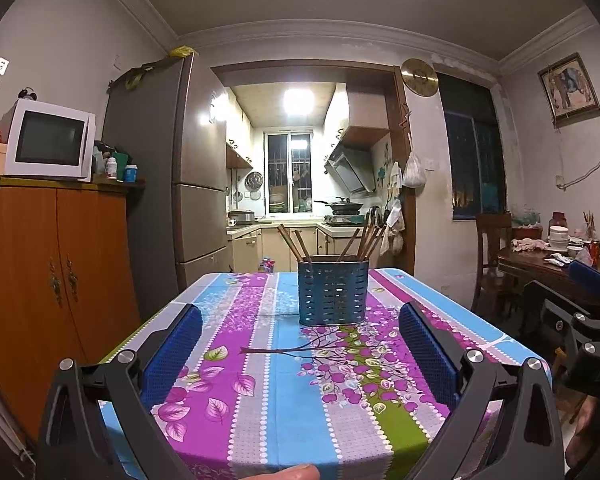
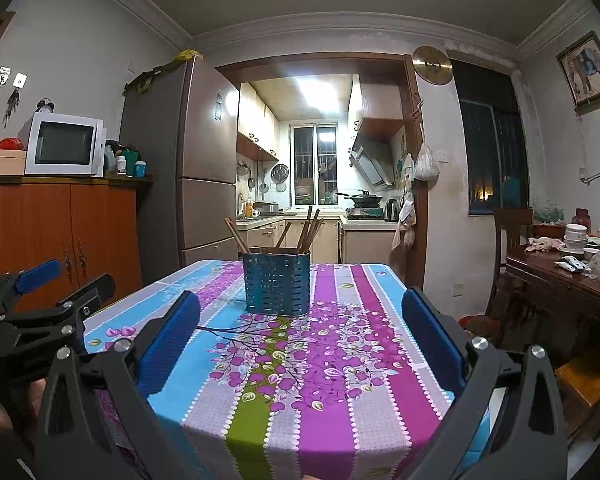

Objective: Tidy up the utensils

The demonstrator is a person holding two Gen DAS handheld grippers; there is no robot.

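tablecloth [image 1: 260, 420] in floral stripes bears a blue holder [image 1: 333, 294] of chopsticks [image 1: 292, 242]; both grippers' fingers [image 1: 172, 354] spread wide, empty.

Both wrist cameras look forward between spread fingers from the table's [image 1: 260, 420] near edge, sharing the utensil holder [image 1: 333, 293] and kitchen beyond.

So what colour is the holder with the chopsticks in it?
Blue, with rows of slots: the chopstick holder shows best in the left wrist view.
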